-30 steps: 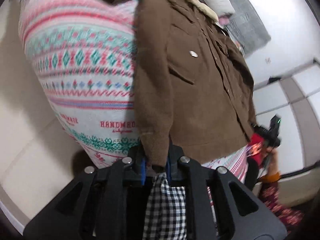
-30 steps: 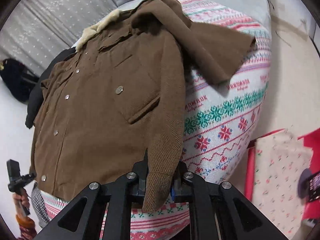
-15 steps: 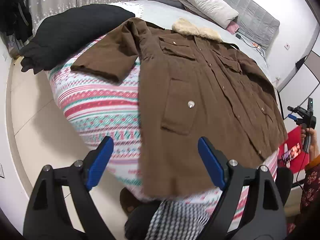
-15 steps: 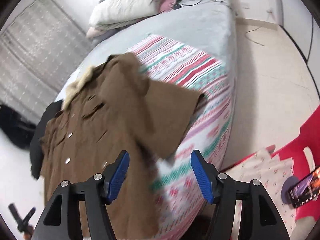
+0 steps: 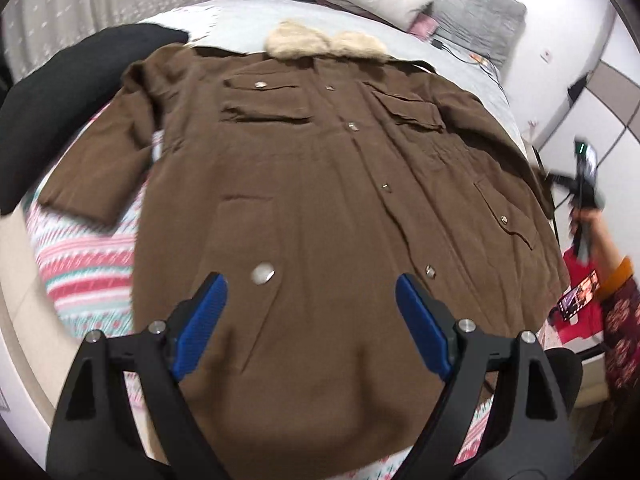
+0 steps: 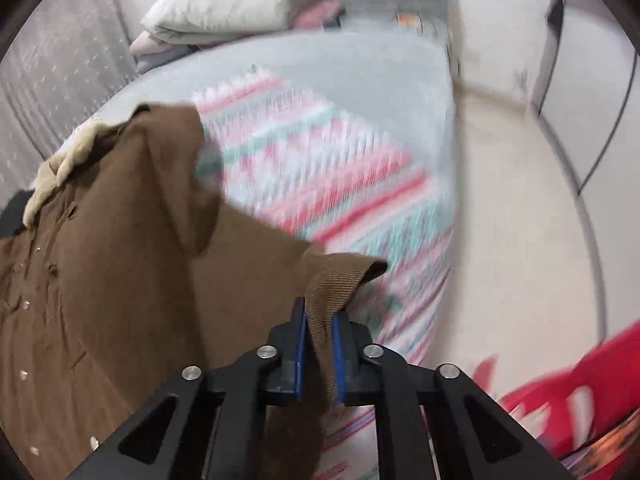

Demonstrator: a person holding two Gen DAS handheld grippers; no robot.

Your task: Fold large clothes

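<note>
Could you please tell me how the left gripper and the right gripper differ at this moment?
The left gripper stands wide open with nothing between its pads; the right gripper is shut on the sleeve cuff of the brown coat. The left gripper looks over the coat's front near the hem; the right gripper is at the coat's side, over the patterned blanket. Both have black frames and blue pads.

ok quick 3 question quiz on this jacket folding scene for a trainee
1. True or false: the left gripper is open above the brown jacket.
2. What is the right gripper shut on? A) pillow B) jacket sleeve C) blanket
3. What colour is the jacket's collar?

Key: 1 true; 2 B; 3 cream.
</note>
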